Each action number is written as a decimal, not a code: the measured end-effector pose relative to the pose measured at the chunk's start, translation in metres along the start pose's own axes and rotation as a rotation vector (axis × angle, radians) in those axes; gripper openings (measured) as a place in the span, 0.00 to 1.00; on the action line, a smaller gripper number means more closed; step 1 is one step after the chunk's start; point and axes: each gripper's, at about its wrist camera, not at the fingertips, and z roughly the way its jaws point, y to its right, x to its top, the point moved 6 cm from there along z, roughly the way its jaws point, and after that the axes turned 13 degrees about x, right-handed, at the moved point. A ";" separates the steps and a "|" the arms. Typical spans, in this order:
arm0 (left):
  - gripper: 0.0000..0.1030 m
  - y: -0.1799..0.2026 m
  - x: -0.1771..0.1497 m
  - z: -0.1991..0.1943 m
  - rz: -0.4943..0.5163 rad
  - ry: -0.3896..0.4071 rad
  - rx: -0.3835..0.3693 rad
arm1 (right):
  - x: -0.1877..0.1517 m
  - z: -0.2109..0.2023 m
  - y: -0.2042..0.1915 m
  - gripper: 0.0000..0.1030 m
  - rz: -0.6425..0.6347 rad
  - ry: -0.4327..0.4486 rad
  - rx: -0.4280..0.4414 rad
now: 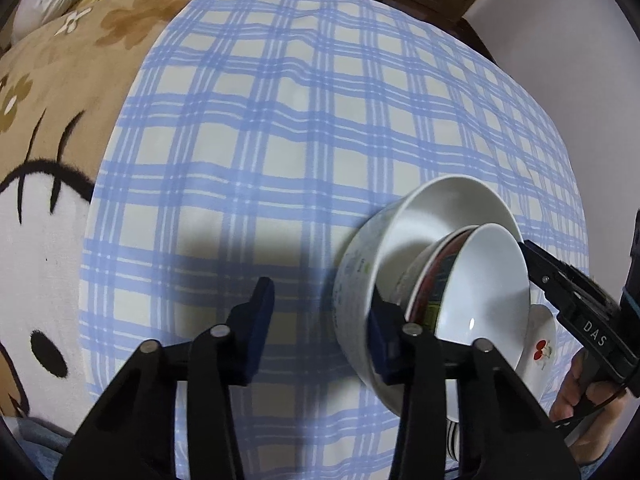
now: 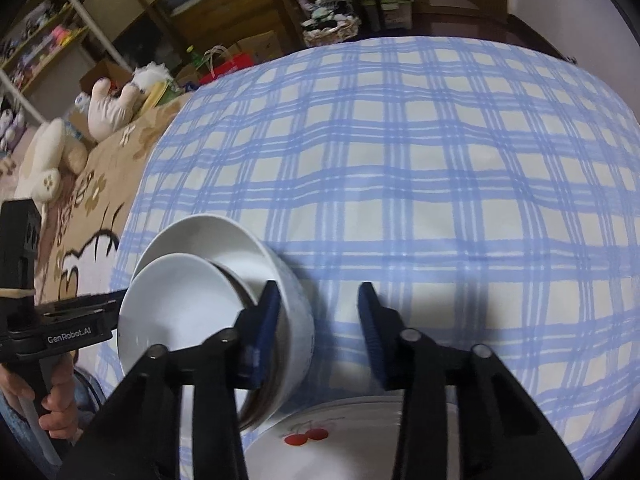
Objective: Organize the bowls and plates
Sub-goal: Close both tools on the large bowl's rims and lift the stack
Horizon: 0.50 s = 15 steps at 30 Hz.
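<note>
Left wrist view: nested white ceramic bowls (image 1: 472,280) tilted over a blue checked tablecloth (image 1: 280,128).
Left gripper (image 1: 320,328) and right gripper (image 2: 316,332) each stand apart-jawed, one finger inside the rim; bare cloth lies beyond both.

So the bowls (image 1: 472,280) are nested, smaller ones sitting inside the big bowl (image 2: 224,248), and the stack leans over on top of the cherry plate (image 2: 340,452). That plate sits on the checked cloth (image 2: 420,184) right at its near edge. Left of the cloth is a cartoon blanket (image 1: 60,128), with plush toys (image 2: 52,156) at its far end. Shelves (image 2: 44,40) stand behind all that.
</note>
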 end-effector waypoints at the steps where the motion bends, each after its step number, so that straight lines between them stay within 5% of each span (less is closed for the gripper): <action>1: 0.36 0.000 0.001 0.000 0.000 0.000 0.002 | 0.001 0.001 -0.002 0.31 -0.014 -0.018 -0.005; 9: 0.27 0.009 0.005 -0.002 0.046 -0.005 0.024 | 0.014 0.014 -0.010 0.26 -0.101 -0.186 -0.053; 15: 0.23 0.017 0.007 0.007 0.062 -0.018 0.065 | 0.013 0.026 -0.014 0.09 -0.104 -0.244 -0.026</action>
